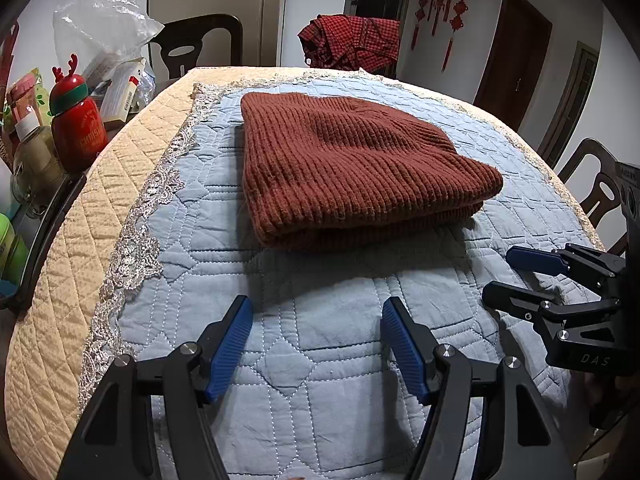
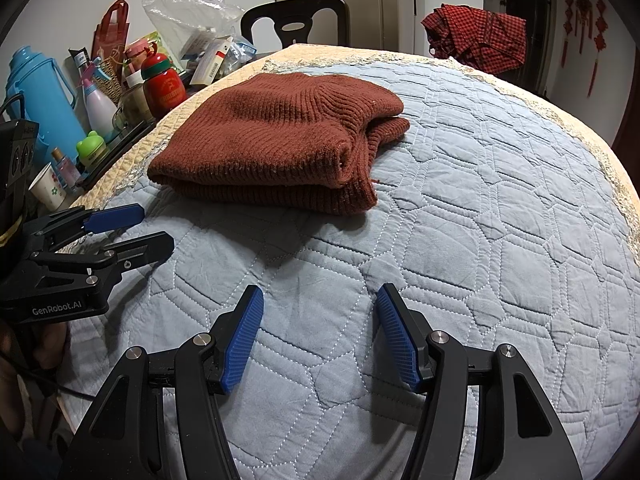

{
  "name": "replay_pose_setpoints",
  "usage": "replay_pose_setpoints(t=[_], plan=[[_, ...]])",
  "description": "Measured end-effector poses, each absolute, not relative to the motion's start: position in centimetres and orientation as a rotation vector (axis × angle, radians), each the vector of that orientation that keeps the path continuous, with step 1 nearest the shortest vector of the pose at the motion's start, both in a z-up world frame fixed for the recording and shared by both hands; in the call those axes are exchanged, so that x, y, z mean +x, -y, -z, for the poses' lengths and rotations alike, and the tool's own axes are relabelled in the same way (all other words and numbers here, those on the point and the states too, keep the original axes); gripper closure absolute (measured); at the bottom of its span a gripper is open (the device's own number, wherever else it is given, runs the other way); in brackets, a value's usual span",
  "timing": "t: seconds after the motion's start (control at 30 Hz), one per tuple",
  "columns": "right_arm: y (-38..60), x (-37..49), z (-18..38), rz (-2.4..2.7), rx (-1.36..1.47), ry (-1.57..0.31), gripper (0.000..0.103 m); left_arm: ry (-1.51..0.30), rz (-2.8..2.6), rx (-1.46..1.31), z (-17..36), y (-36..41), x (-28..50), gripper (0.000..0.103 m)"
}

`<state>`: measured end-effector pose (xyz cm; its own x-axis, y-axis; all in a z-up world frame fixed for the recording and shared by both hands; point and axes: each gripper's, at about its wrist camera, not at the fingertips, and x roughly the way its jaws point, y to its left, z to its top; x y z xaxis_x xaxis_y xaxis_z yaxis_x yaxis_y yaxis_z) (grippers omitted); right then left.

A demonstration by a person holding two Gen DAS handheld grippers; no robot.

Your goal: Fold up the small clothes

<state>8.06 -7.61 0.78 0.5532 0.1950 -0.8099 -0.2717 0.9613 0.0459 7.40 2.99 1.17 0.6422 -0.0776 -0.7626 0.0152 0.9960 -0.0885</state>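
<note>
Far left: bottles n clutter point(image 2: 132, 88) off the table's edge. Left gripper point(image 1: 316, 344) hovers over the blue quilt point(image 1: 280, 360), fingers spread wide, nothing in 'em. Folded rust knit sweater point(image 1: 352, 168) lies mid-quilt, just ahead of both. Right gripper point(image 2: 320, 336) same deal, gaping, empty, short of the sweater.

L gripper point(image 1: 317, 344) & R gripper point(image 2: 320, 336) both agape, empty
</note>
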Motion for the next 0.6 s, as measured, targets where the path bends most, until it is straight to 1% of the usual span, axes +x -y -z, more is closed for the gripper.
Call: replay_pose_setpoints(t=[0.6], plan=[[7.62,8.06,-0.74,-0.275,-0.091,-0.945,0.043,-0.873,0.054,-0.073,-1.07,-3.07,7.40,0.033]])
